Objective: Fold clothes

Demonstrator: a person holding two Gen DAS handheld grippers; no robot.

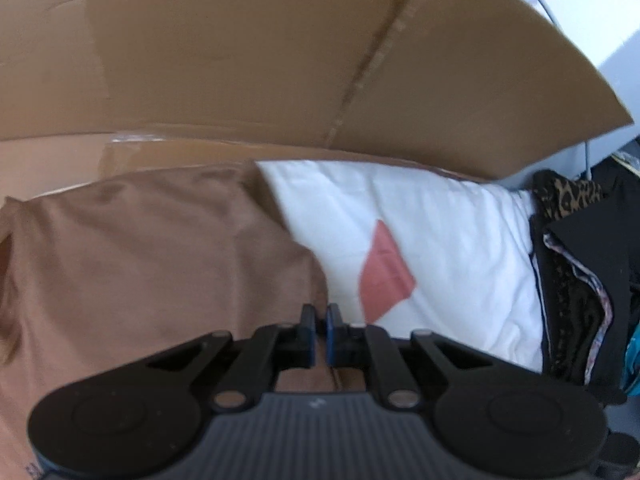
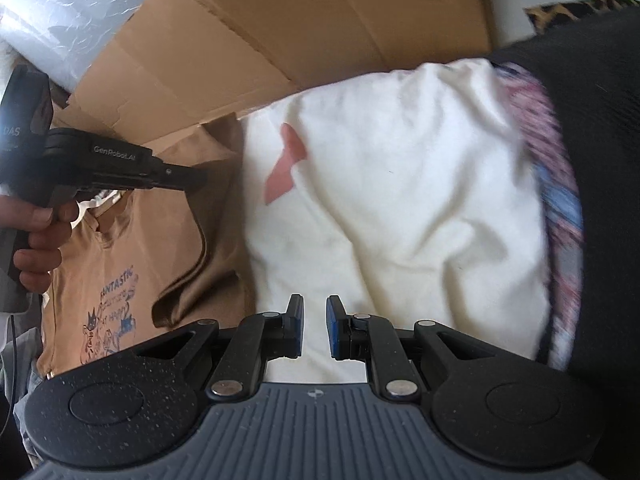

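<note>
Closest to the left wrist camera, the left gripper (image 1: 319,320) has its blue-padded jaws drawn almost together over the tan T-shirt (image 1: 140,264) — whether a fold of the cloth is caught between them cannot be told from either view. From the right wrist camera the same tool reaches in from the left edge, held in the person's left hand (image 2: 38,236), its tip over the shirt's sleeve. The shirt lies flat on the cardboard, blue print facing up, its long axis running from the hem near that camera to the white-lined collar farther off.

Just beside it to the right lies a white garment (image 2: 392,200) with a coral-red patch (image 2: 286,168), rumpled and touching the tan shirt's edge. The right gripper (image 2: 315,328) hangs over the white cloth with a narrow gap between its pads — nothing shows between them.

Farther right, dark clothes (image 1: 576,288) are heaped against the white one, a leopard-print piece (image 1: 568,196) among them. Behind everything a cardboard box flap (image 1: 280,60) stands up.
</note>
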